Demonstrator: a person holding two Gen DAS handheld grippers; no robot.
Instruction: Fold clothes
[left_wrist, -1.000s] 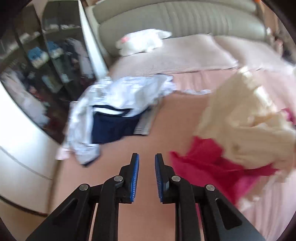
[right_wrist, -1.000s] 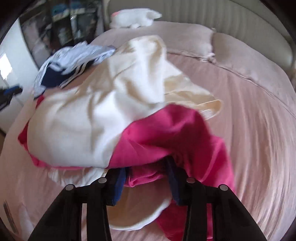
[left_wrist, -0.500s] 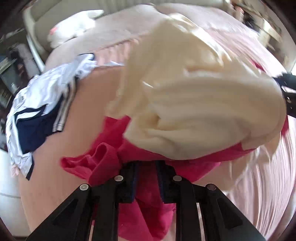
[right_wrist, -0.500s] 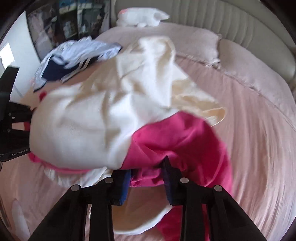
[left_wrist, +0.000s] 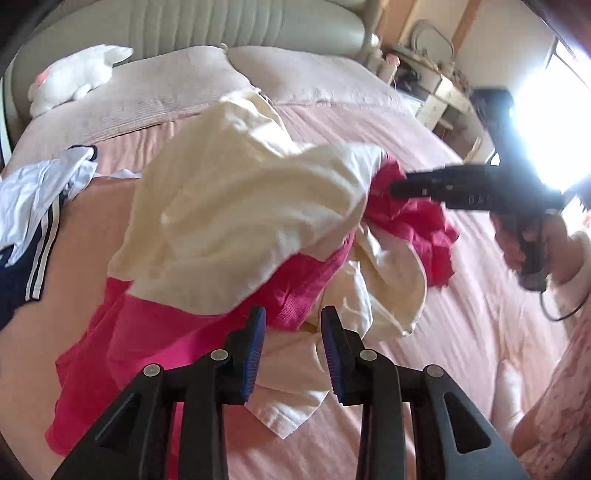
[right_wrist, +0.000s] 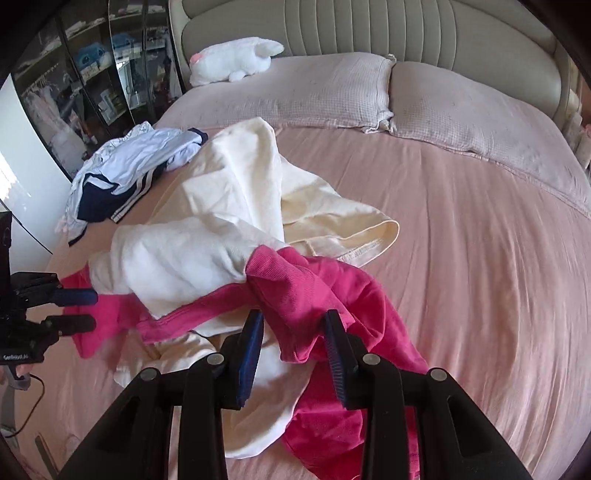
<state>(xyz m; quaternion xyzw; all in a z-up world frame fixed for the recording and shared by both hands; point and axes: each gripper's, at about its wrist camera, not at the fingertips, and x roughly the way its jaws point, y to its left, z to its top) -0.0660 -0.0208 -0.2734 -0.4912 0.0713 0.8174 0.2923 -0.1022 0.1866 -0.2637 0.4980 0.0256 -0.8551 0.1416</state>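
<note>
Ribbed pink garment crumples between both spread hand-held grippers, under cream knit.

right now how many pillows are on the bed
2. One pillow lies at the head of the bed under the white plush toy; the other pillow lies beside it to the right. Clothes could hide nothing more up there.

left wrist view sits low and close over the pink bed, facing the headboard; right wrist view likewise; both share the clothes heap
</note>
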